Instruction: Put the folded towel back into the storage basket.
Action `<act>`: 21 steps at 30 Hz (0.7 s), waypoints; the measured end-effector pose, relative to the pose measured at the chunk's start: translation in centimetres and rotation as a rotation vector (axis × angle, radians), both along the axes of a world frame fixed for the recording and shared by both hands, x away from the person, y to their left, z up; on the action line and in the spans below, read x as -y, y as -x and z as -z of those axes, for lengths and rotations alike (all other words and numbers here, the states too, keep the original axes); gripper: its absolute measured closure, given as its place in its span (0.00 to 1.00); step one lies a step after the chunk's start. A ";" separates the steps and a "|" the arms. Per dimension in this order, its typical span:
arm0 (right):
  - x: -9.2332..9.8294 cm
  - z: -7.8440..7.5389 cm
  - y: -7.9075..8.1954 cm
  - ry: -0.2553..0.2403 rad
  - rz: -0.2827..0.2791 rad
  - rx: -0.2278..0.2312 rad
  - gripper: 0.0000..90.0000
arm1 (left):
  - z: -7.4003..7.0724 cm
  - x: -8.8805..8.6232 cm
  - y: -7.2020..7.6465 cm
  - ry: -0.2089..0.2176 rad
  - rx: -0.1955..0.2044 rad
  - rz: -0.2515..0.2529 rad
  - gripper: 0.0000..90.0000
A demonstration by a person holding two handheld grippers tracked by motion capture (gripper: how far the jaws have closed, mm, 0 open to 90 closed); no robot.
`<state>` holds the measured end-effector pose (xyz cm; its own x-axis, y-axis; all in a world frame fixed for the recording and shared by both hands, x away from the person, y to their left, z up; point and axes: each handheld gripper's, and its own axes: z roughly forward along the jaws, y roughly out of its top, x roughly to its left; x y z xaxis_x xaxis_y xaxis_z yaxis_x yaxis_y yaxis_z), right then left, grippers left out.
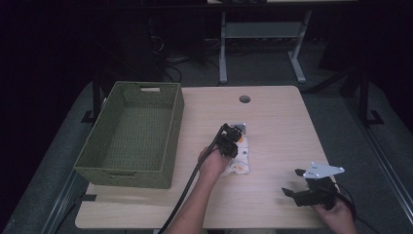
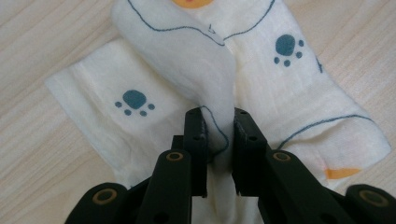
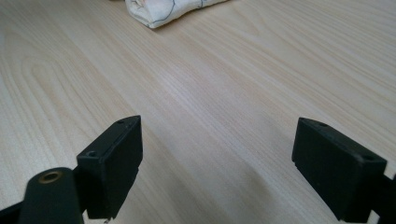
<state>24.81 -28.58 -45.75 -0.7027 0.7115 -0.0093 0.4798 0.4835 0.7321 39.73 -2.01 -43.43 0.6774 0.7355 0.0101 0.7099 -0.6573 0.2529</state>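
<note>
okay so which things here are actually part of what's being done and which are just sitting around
In use: left gripper, jaws pinching a fold of the paw-print cloth; likely the green basket.
Just there: right gripper, open and apart from the cloth; table; desk frame behind.

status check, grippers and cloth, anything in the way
Left gripper shut on cloth fold, mid-table. Right gripper open over bare table. Basket at left; nothing blocking.
</note>
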 end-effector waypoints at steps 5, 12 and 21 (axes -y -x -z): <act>0.1 0.0 0.0 0.000 0.002 0.000 0.18 | -0.1 -0.4 0.0 0.004 -0.012 0.004 0.88; 0.1 0.0 0.0 -0.002 0.004 -0.001 0.18 | -0.9 -0.9 0.4 -0.003 -0.002 0.006 0.88; -0.1 0.0 0.0 -0.005 0.004 -0.005 0.18 | -3.0 -2.2 0.9 0.003 0.017 0.012 0.88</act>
